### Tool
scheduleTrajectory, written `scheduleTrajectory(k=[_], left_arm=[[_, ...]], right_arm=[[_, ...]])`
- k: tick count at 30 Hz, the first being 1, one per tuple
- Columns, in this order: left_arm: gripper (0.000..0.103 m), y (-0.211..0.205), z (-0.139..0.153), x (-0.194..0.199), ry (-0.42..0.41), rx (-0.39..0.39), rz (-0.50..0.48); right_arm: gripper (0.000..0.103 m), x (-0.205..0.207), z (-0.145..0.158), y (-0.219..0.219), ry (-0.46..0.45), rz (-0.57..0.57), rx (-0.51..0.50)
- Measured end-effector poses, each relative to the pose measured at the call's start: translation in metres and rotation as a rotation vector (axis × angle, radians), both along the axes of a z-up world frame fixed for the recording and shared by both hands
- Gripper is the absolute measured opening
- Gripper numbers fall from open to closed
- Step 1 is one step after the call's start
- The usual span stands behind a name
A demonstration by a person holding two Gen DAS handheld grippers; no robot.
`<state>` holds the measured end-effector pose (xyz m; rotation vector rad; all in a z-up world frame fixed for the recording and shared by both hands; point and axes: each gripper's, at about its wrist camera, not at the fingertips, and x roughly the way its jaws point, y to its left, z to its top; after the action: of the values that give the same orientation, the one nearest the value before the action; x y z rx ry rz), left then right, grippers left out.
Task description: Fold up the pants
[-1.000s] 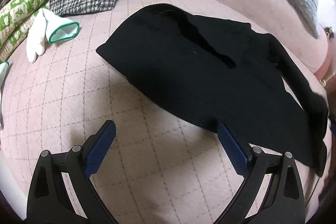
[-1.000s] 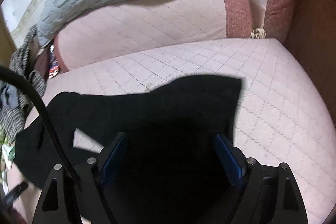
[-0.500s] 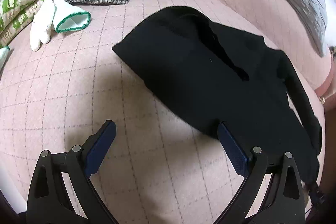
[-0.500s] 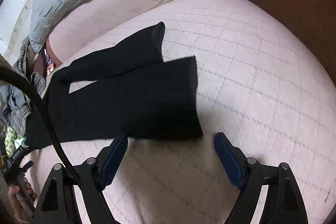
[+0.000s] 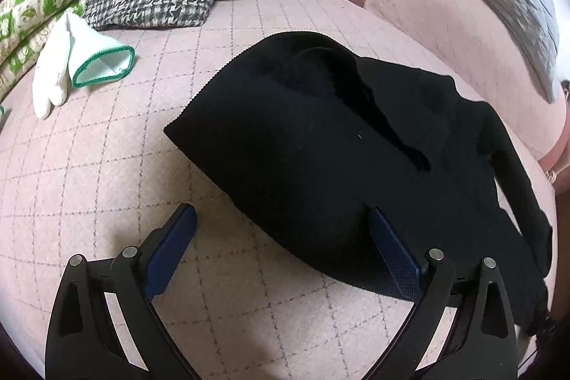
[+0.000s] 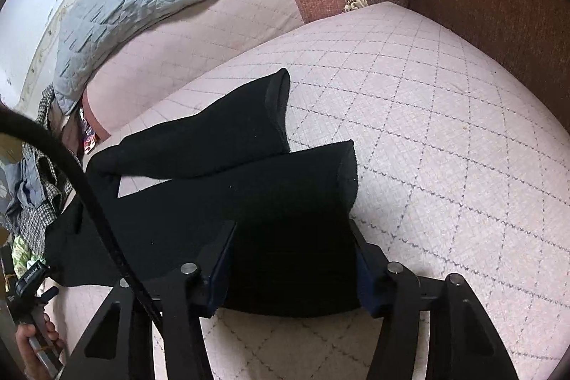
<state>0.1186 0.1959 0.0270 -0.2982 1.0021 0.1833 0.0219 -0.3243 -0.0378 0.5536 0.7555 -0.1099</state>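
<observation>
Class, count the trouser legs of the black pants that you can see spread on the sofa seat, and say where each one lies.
2. On the black pants, the far leg angles toward the backrest; the near leg lies in front of the right gripper, between its open fingers.

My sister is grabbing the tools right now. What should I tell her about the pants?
Left tool: open, holding nothing, by the waist end of the pants.
Right tool: open, holding nothing, straddling the near leg's hem end.
Pants: spread flat on the pink sofa seat, legs splayed apart, the far leg angled toward the backrest.
Done: pants laid out.
Left: no fold shows yet. Probably bring one leg over the other, then fold hems toward the waist.
</observation>
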Motion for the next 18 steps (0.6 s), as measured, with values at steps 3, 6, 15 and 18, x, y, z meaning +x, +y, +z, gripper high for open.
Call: scheduleTrajectory(k=[3, 6, 15, 18], left_arm=[[0.098, 0.003, 0.001, -0.002, 0.006, -0.004, 0.002], [0.098, 0.009, 0.007, -0.010, -0.008, 0.013, 0.016], [0.098, 0.027, 0.002, -0.019, 0.005, -0.013, 0.051], [0.098, 0.024, 0.006, -0.017, -0.004, -0.008, 0.045]], right_arm=[[0.057, -0.003, 0.001, 0.000, 0.001, -0.006, 0.017], [0.057, -0.008, 0.002, 0.000, 0.005, 0.002, 0.015], [0.057, -0.006, -0.001, 0.002, 0.002, 0.008, -0.003], [0.057, -0.006, -0.001, 0.001, -0.002, 0.011, 0.000]])
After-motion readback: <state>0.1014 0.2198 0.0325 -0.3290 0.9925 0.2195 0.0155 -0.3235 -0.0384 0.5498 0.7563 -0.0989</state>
